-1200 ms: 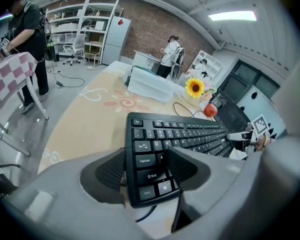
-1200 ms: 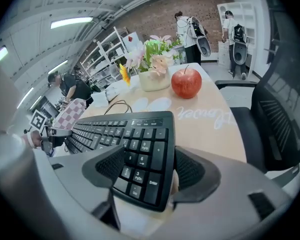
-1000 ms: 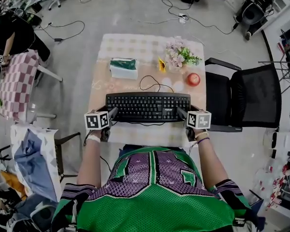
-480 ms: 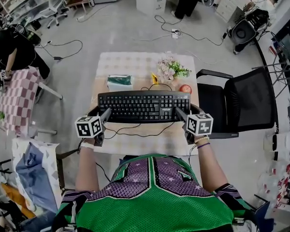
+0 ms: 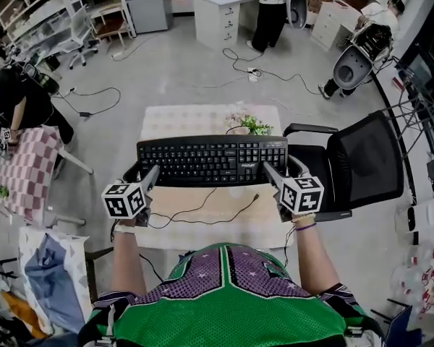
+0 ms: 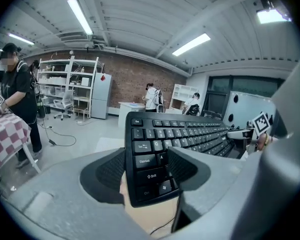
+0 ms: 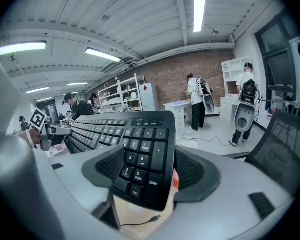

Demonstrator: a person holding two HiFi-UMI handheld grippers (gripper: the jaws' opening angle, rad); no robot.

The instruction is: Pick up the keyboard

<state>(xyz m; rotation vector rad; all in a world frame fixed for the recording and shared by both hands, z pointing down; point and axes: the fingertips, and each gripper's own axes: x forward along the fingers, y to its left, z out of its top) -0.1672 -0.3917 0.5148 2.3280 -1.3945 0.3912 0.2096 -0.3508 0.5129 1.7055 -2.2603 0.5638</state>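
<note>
Keyboard (image 5: pixel 211 160) clear of table (image 5: pixel 224 226). Left end clamped between left gripper (image 5: pixel 150 177) jaws, right end between right gripper (image 5: pixel 270 172) jaws. Cable (image 5: pixel 235 208) hangs below jaws.

The surface (image 5: pixel 202 231) is a small table with a pale checked cloth, and it lies below both tools and reaches past them on the far side. On its near part, between the left tool (image 5: pixel 152 173) and the right tool (image 5: pixel 268 169), a thin black cable (image 5: pixel 202 208) lies in loose curves, its plug end free near the right tool. Beyond the right tool stand some flowers (image 5: pixel 250 124), and close by that tool a red thing (image 7: pixel 176 179) shows, too hidden to name.
</note>
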